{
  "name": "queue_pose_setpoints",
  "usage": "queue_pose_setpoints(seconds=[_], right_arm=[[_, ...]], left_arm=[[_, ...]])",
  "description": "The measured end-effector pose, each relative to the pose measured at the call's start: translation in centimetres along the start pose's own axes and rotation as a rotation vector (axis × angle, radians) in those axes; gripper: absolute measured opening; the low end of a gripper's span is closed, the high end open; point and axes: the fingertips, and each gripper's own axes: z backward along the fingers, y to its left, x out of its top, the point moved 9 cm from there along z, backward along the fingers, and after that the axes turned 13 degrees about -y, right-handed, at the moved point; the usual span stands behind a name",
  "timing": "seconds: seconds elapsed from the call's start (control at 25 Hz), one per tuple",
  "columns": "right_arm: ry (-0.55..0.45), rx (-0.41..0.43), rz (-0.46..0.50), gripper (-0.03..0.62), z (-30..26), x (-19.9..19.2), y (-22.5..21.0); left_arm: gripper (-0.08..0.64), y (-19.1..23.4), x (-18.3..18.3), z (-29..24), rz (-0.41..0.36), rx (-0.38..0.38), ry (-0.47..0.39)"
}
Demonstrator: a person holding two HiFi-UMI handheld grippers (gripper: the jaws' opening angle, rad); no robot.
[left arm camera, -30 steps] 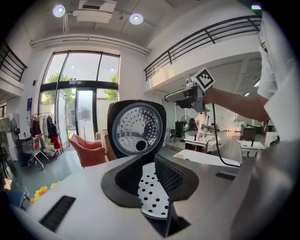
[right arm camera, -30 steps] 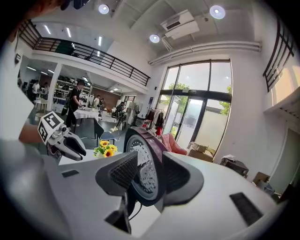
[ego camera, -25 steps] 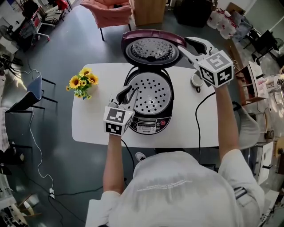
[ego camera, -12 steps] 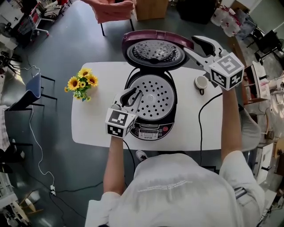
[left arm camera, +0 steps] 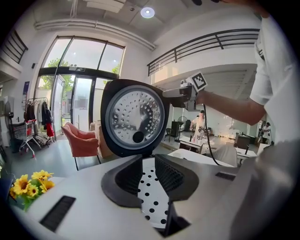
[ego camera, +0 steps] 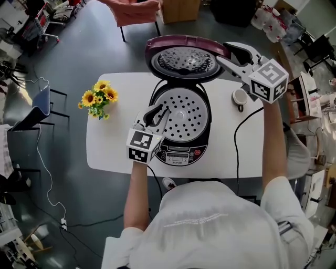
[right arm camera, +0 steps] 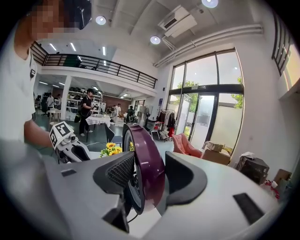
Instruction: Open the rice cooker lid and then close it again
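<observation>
Head view: the rice cooker (ego camera: 179, 151) is at frame centre. Its purple lid (ego camera: 184, 58) stands raised at top centre, so opening looks done and closing is still to do.

Left gripper view: the left gripper (left arm camera: 149, 180) is part-open over the perforated steamer tray (left arm camera: 152, 201) and pinches nothing.

Right gripper view: the right gripper (right arm camera: 149, 161) straddles the lid's edge. Its jaws are closing but not pressing.

pink chair (ego camera: 134, 10): cut by top edge | cooker panel (ego camera: 178, 154): print too small to read
</observation>
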Motion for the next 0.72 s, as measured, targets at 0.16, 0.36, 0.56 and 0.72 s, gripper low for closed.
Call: queue_pose_setpoints(seconds=[0.16,0.36,0.56,0.72], right_arm=[[0.009,0.003,-0.007,0.219,0.3,0.1,0.6],[0.028,0.008,0.013,0.22,1.1,0.1,2.2],[0.044,0.055,-0.017,0.221,2.0,0.0,3.6],[0.044,0.067,-0.016,0.224,2.7,-0.2,4.9]], left_arm=[[0.097,-0.1,-0.1,0.9,0.0,0.018,0.006],[0.097,-0.6,0.4,2.3,-0.017,0.031,-0.003],[0.097,-1.4,0.8,4.1,-0.031,0.045,-0.012],[0.097,-2.5,0.9,5.5,-0.038,0.046,-0.012]])
